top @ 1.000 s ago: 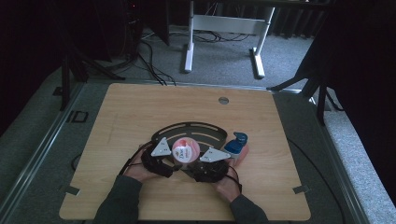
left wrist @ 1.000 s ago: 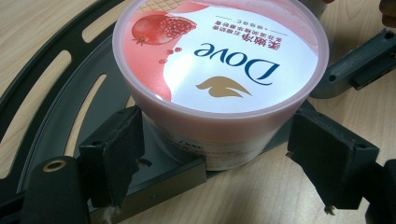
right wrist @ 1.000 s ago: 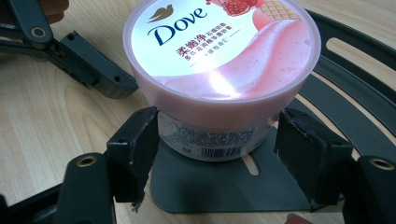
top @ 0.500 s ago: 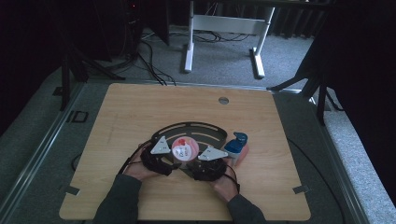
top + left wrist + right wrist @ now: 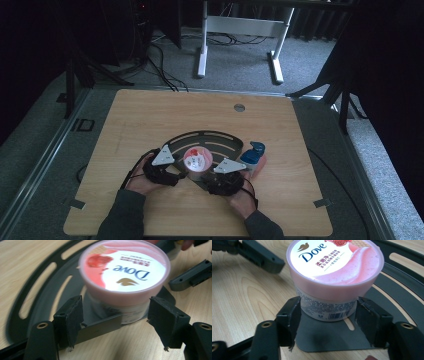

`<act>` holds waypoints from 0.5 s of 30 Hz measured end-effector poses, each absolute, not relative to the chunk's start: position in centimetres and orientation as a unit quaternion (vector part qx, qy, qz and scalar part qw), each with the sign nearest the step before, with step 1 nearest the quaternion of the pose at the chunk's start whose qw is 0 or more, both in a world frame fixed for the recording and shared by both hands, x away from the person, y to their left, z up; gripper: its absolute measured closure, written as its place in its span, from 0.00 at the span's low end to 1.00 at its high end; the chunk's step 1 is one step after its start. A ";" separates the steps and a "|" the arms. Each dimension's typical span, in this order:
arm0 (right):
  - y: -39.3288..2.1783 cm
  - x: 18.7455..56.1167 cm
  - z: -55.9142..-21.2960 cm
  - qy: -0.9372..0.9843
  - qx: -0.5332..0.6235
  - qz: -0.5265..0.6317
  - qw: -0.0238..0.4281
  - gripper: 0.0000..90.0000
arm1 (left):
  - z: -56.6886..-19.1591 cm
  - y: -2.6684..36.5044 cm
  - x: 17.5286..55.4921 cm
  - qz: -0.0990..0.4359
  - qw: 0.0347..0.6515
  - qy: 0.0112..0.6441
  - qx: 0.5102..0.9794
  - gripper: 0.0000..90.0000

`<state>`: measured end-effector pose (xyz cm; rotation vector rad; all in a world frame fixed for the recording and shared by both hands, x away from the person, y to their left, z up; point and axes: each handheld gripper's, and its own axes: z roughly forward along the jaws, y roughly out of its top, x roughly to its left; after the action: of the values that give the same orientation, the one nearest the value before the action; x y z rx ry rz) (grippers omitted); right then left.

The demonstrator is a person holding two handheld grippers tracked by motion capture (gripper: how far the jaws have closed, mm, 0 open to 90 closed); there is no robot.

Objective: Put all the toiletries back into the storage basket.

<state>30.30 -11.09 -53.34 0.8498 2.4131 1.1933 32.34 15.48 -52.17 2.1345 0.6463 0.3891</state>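
Both claws, left gripper [image 5: 117,320] and right gripper [image 5: 327,320], have just been closing around the Dove tub [image 5: 195,160] on the black slotted tray [image 5: 210,137]; pads seemingly not yet pressing. Next: squeeze, then lift.

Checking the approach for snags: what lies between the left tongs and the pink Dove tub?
In the left gripper view, nothing but the black slotted tray beneath the tub; left tongs straddle it.
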 end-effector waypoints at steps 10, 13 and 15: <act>-11.6 30.0 -53.5 0.842 0.300 0.415 0.169 0.62 | -51.9 18.6 33.8 0.215 0.430 0.346 0.806 0.55; -11.5 30.0 -53.5 0.842 0.303 0.412 0.173 0.66 | -52.1 19.1 34.7 0.218 0.415 0.370 0.802 0.62; -11.5 30.0 -53.5 0.842 0.304 0.411 0.174 0.68 | -52.3 19.2 35.2 0.223 0.404 0.381 0.801 0.66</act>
<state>29.96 -11.52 -53.48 0.8614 2.3856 1.1643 35.18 19.20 -52.31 2.0213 0.9629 0.5642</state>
